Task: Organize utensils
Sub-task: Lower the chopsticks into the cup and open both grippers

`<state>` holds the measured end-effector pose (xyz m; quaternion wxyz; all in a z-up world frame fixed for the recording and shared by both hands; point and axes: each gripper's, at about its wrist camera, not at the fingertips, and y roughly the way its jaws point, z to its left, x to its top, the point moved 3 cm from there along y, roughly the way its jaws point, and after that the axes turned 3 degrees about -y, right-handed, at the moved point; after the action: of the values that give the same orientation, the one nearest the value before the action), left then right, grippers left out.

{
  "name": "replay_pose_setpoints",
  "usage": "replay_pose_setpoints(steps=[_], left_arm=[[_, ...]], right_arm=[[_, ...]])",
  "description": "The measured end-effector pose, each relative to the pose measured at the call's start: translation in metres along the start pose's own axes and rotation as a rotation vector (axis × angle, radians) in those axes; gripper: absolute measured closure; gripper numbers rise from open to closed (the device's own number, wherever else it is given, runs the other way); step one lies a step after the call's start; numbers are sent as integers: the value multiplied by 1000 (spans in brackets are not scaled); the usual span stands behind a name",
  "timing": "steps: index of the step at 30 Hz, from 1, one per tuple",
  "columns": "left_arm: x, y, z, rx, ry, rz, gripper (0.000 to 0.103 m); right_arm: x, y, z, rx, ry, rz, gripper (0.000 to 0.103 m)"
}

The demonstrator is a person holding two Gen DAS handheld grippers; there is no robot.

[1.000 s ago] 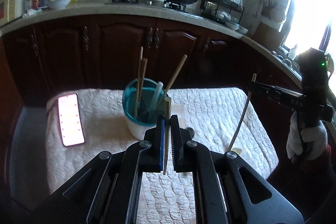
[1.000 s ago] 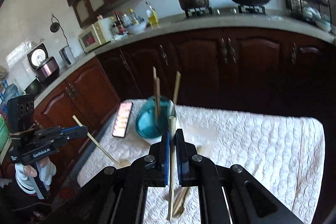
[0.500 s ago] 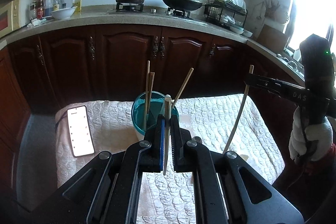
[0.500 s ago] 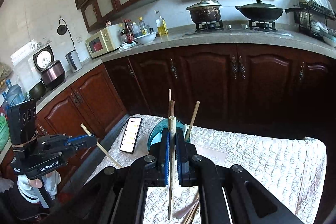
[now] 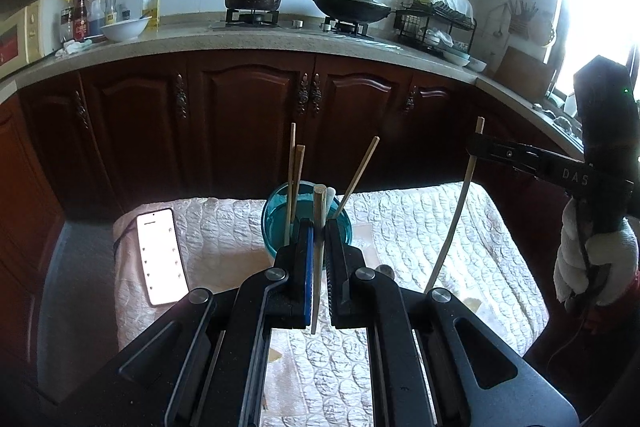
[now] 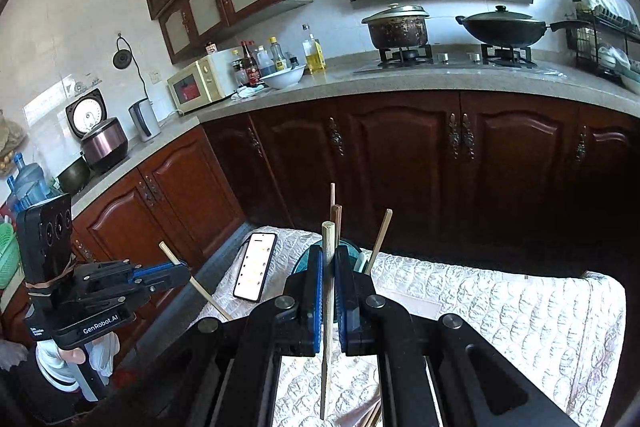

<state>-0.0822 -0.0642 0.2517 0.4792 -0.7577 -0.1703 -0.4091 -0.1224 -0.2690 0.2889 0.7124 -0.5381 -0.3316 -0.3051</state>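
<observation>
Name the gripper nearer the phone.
Left. The left gripper hovers at the table end with the phone; the right gripper is at the far end, beyond the cup.

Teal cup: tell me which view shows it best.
Left wrist view: the teal cup shows its rim, interior and chopsticks above the left gripper. In the right wrist view the right gripper hides most of it.

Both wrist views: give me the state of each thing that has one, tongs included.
left tongs: shut on a chopstick, held upright
right tongs: shut on a second chopstick, held upright
teal cup: standing upright on the quilted cloth, several sticks inside
phone: lying flat, screen lit
pot: lid on
wok: lid on
</observation>
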Motion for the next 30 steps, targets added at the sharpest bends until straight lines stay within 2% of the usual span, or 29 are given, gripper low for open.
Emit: replay_pose_setpoints(steps=[7, 17, 23, 30], left_arm=[[12, -5, 6, -2, -5, -5, 99], [63, -16, 9, 9, -10, -99, 99], [80, 9, 6, 32, 1, -114, 99], [80, 54, 7, 83, 23, -90, 99]], right_arm=[[11, 5, 3, 7, -2, -9, 98], [48, 7, 4, -5, -4, -76, 98], [67, 21, -2, -38, 9, -126, 98], [78, 56, -23, -73, 64, -171, 98]])
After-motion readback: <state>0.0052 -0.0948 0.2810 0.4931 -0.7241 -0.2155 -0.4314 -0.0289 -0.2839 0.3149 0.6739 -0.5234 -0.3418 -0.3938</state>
